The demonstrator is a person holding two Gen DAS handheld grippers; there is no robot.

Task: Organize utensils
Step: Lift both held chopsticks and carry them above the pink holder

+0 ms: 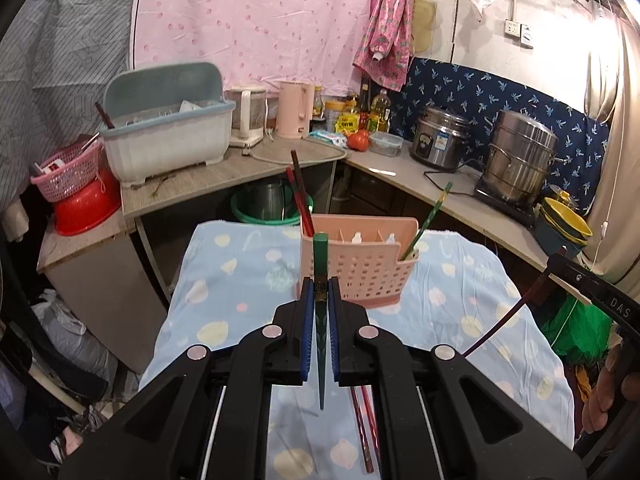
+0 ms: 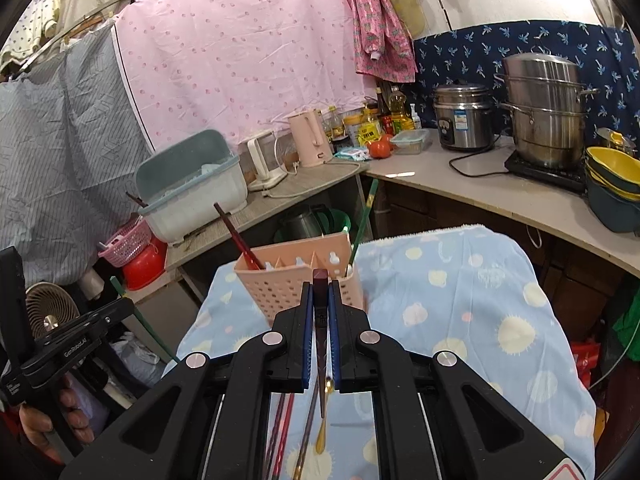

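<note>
- Left gripper [image 1: 320,294] pinches a green chopstick [image 1: 320,256] (blunt end forward).
- Right gripper [image 2: 320,294] pinches a dark red chopstick [image 2: 320,280].
- Pink utensil caddy [image 1: 360,268] stands near the cloth-covered table's [image 1: 224,280] far edge.

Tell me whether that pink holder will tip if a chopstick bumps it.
Possibly. The pink holder looks like thin perforated plastic, so probably light. It stands tall on a soft cloth, and the chopsticks leaning out one end may shift its balance. Lower utensils in gently.

Open cloth beside the caddy

Leaning chopsticks [image 1: 298,196] crowd the pink caddy [image 1: 356,264] ends; the cloth-covered tabletop [image 1: 224,288] flanking it lies bare.
</note>
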